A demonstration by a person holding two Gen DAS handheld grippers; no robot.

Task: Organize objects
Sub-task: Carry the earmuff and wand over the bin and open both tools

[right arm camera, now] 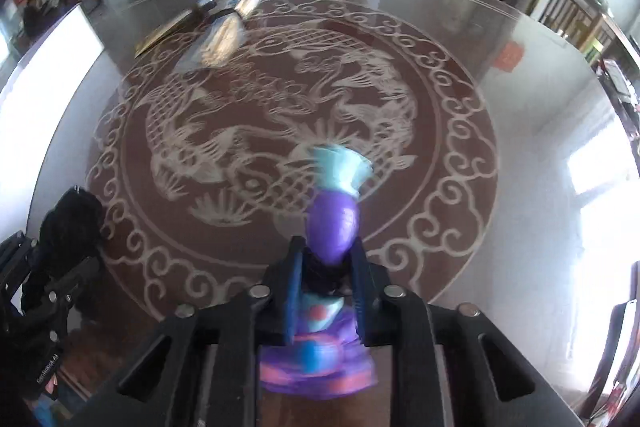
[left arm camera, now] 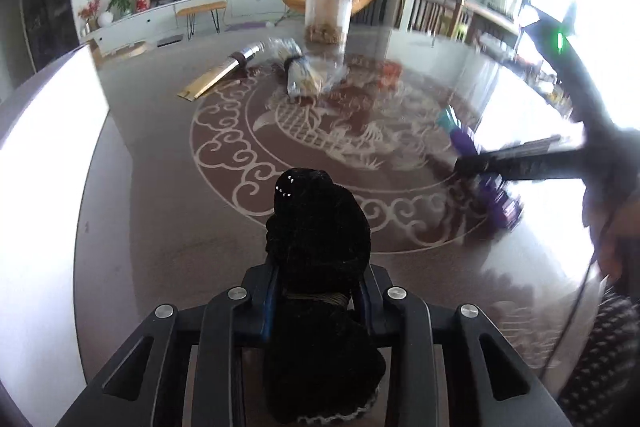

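Observation:
My left gripper [left arm camera: 318,291] is shut on a black velvet doll [left arm camera: 318,227] with a trimmed hem, held above the round glass table [left arm camera: 160,219]. My right gripper [right arm camera: 326,267] is shut on a purple doll [right arm camera: 332,223] with a pale blue headpiece, also above the table. The purple doll and right gripper show blurred in the left wrist view [left arm camera: 476,163]. The black doll and left gripper show at the lower left of the right wrist view [right arm camera: 68,223].
A clear lidded jar [left arm camera: 328,13] with brown contents stands at the table's far side. A clear plastic bag of sticks [left arm camera: 302,69] and a gold and silver tube [left arm camera: 224,71] lie near it. The table bears a dragon-and-phoenix medallion [right arm camera: 288,115].

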